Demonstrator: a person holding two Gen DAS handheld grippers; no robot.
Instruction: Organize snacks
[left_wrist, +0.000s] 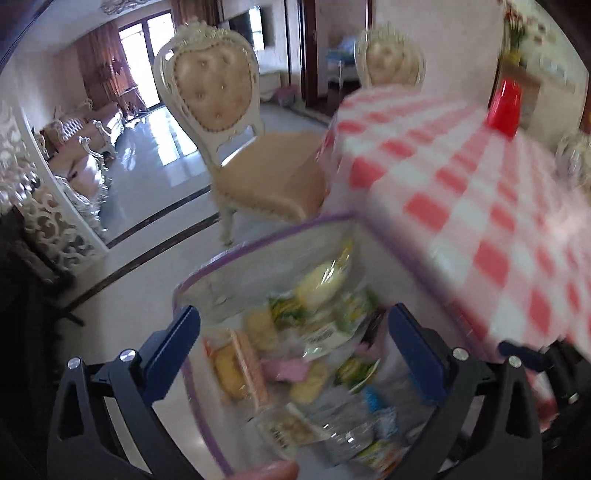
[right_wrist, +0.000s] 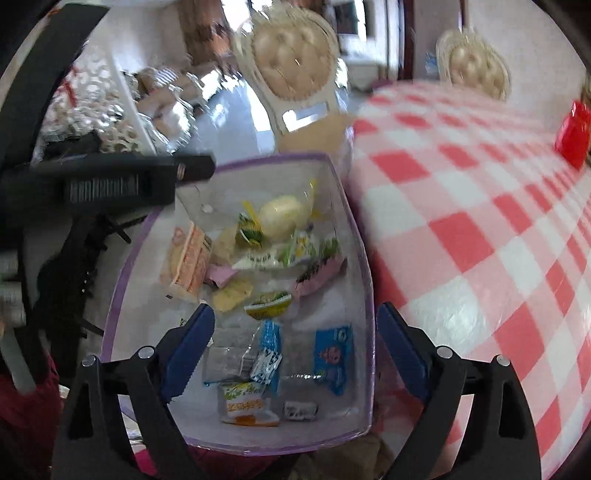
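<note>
A clear plastic box with a purple rim (left_wrist: 258, 242) (right_wrist: 347, 206) sits just beside the table's edge. It holds several wrapped snacks: a pale round bun in clear wrap (right_wrist: 282, 214) (left_wrist: 321, 277), an orange pack (right_wrist: 188, 262), a pink pack (right_wrist: 317, 277) and blue packs (right_wrist: 332, 354). My left gripper (left_wrist: 295, 350) hangs over the box, its blue fingers (left_wrist: 173, 350) wide apart with nothing gripped. My right gripper (right_wrist: 295, 347) is likewise open above the box, and no snack sits between its pads. The left gripper's black body (right_wrist: 110, 184) shows at the box's far left corner.
A table under a red-and-white checked cloth (left_wrist: 480, 206) (right_wrist: 480, 221) fills the right side, with a red object (left_wrist: 504, 107) (right_wrist: 574, 133) near its far edge. A cream padded chair (left_wrist: 221, 110) stands beyond the box on a glossy floor. A fingertip (left_wrist: 273, 470) shows at the bottom.
</note>
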